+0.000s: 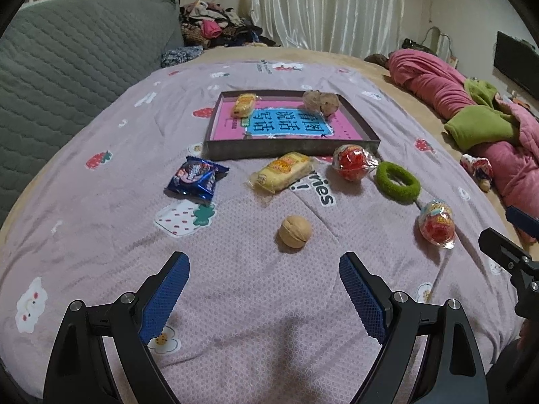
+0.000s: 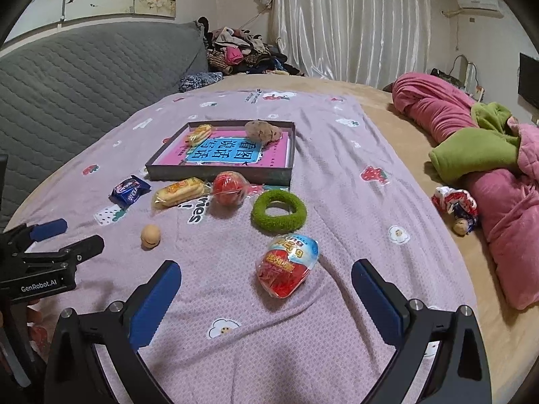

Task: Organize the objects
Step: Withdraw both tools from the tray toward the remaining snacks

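Both grippers hover low over the bed, nothing held. My left gripper [image 1: 264, 289] has its fingers spread wide, with the walnut [image 1: 294, 231] lying just ahead of them on the lilac strawberry-print blanket [image 1: 101, 235]. My right gripper [image 2: 266, 296] is likewise wide open, and the near red egg-shaped wrapped toy [image 2: 287, 265] sits right between and slightly ahead of its fingers.

Progress, as I judge it: early. The shallow dark box [image 1: 289, 149] further up the blanket holds a pink and blue book laid flat, plus a yellow wrapped cake [image 1: 245, 104] at its far left corner and a brown speckled lump [image 1: 320, 101] at the far right; I cannot tell what that lump is.

Still loose on the blanket:
- blue biscuit packet [image 1: 197, 178], left of the box front
- second yellow wrapped cake [image 1: 282, 171], just in front of the box
- second red egg toy [image 1: 352, 161], beside that cake
- green fuzzy ring [image 1: 398, 182], near the egg
- walnut and near egg toy, as noted

So two items in, six to go, assuming the box is the destination. A small wrapped bundle [image 2: 454, 203] lies off the blanket by the pink quilt; unclear whether it counts.
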Demonstrator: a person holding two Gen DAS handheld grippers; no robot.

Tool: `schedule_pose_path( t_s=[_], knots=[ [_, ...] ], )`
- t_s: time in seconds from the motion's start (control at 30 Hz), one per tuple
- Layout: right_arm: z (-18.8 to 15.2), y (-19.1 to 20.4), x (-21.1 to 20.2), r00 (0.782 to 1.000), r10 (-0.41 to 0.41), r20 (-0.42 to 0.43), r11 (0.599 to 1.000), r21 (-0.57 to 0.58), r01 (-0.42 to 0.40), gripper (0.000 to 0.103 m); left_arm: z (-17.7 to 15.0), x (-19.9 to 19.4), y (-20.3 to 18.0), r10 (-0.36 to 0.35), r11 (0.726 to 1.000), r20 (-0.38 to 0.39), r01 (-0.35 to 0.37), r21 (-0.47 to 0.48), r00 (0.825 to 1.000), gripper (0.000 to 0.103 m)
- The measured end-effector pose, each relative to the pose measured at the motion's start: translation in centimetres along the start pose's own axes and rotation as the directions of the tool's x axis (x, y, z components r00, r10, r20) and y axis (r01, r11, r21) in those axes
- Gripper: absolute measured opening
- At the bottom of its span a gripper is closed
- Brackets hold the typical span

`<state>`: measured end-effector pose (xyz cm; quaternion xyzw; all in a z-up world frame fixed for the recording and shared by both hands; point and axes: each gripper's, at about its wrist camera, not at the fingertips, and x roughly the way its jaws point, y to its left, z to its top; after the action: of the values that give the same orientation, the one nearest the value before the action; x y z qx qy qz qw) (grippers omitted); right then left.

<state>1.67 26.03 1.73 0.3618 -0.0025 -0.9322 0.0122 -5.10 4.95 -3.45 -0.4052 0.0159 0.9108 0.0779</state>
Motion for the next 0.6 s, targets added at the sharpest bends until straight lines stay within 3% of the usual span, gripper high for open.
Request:
schedule_pose_path(
  t_s=[0.6],
  knots=[
    [-0.5, -0.4, 2.5, 1.000, 0.008, -0.028, 1.000, 0.002, -0.007, 0.102, 0.1, 3.1, -0.8, 0.002, 1.000, -0.038, -0.002, 0.003, 0.999, 0.091]
  ],
)
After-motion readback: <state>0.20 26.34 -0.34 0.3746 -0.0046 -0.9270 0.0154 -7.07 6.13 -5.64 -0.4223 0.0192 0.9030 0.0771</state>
